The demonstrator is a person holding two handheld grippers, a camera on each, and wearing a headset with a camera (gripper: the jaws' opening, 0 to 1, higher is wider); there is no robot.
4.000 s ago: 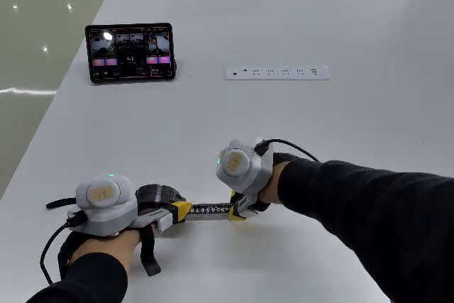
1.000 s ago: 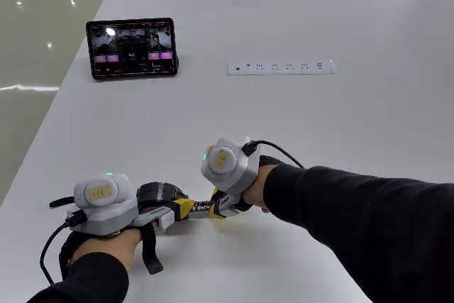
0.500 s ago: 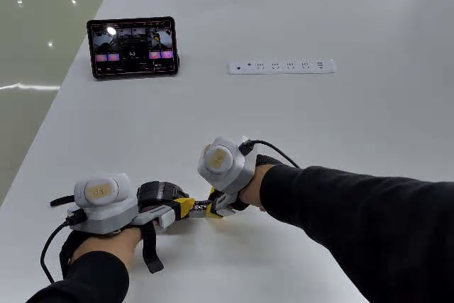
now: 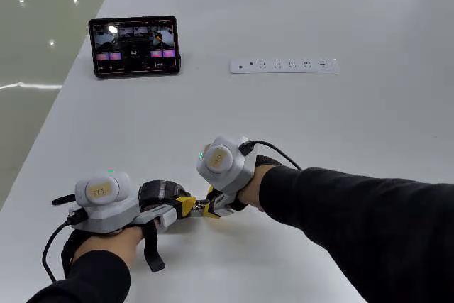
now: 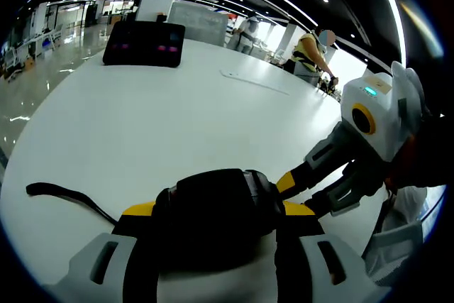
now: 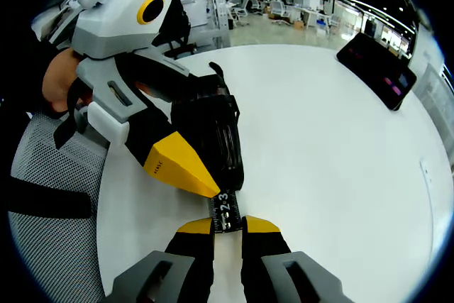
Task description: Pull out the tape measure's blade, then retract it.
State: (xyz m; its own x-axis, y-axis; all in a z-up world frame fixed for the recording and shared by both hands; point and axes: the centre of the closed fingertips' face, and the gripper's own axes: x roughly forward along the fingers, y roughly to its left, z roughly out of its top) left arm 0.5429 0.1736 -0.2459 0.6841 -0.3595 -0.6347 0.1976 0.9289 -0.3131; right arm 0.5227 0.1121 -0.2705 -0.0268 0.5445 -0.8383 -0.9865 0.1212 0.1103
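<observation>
Clamping the black rounded plastic tape measure [image 4: 159, 193] at the head view's lower left, the left gripper [image 4: 177, 205] grips its case; the right gripper [image 6: 227, 230] pinches the short black numbered blade [image 6: 224, 211] just beside it.

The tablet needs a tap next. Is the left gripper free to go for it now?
Probably not yet: the left gripper is shut on the tape measure, whose blade the right gripper pinches.

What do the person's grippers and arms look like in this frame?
The left gripper and right gripper match: rounded pale grey housings with a yellow-orange disc on top and a small green light, black jaws tipped yellow. A black cable leaves each one. Both sleeves are black and long.
</observation>
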